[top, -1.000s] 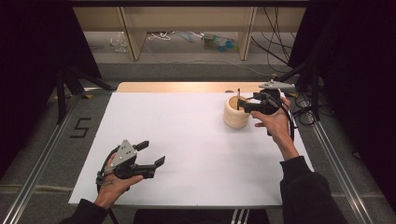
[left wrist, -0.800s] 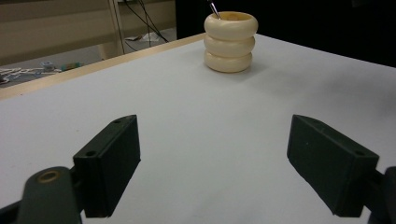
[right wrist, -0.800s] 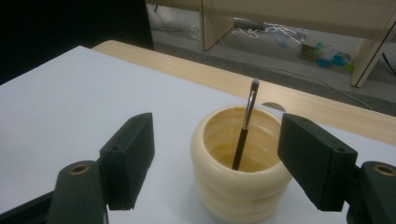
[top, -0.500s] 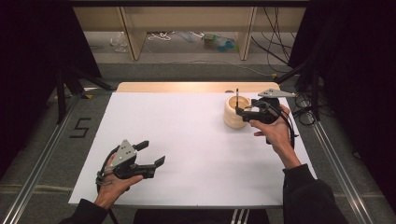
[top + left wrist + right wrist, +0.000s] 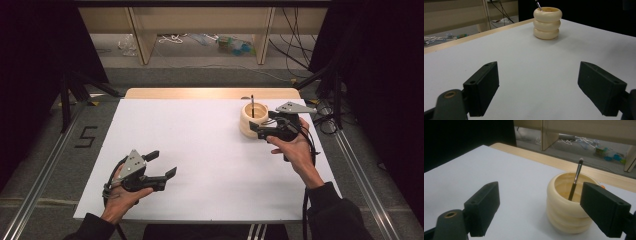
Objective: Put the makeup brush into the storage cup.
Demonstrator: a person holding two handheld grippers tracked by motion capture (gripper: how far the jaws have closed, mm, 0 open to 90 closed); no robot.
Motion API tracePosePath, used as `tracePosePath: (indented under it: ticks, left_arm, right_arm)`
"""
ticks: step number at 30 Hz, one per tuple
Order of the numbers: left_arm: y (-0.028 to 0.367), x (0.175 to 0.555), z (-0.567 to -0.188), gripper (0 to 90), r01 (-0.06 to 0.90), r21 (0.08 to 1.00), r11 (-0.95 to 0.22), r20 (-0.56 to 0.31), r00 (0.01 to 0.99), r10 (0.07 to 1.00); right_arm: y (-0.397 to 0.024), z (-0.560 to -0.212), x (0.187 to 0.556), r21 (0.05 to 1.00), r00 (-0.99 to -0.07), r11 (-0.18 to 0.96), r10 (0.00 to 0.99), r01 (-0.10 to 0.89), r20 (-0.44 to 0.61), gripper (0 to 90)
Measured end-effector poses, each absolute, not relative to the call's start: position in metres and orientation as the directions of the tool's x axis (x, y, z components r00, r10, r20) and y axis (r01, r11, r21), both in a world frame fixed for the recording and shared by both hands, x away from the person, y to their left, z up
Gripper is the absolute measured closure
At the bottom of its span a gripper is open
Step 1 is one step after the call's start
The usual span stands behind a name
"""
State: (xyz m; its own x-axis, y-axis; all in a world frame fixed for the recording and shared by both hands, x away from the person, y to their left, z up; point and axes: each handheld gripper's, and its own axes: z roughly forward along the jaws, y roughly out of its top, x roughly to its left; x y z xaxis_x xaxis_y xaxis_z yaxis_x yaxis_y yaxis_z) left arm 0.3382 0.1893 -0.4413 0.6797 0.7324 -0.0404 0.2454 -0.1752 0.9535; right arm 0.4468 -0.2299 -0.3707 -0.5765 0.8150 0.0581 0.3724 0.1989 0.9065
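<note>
The right tool (image 5: 260,129) – jaws just spreading, gripping nothing – sits beside the cream holder (image 5: 248,122) with a brush (image 5: 575,179); the left tool (image 5: 162,164) rests spread on the bench (image 5: 200,135).

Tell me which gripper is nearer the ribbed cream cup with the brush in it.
Right. The right gripper sits just beside the cup, jaws open and empty. The left gripper rests far off at the table's near left.

High view: up above, looking forward and down over the whole white table (image 5: 200,150). Gripper views: low and close to the tabletop, both facing the cream holder (image 5: 547,23) from different sides.
</note>
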Motion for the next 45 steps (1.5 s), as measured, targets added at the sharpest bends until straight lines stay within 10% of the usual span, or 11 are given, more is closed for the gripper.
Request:
tracePosePath:
  ticks: [45]
  left_arm:
    - [0.191, 0.337, -0.439, 17.2, 0.235, 0.956, -0.176, -0.035, 0.685, 0.727]
  right_arm:
    - [-0.238, -0.405, 0.398, 0.924, -0.636, 0.152, 0.763, 0.352, 0.117, 15.8]
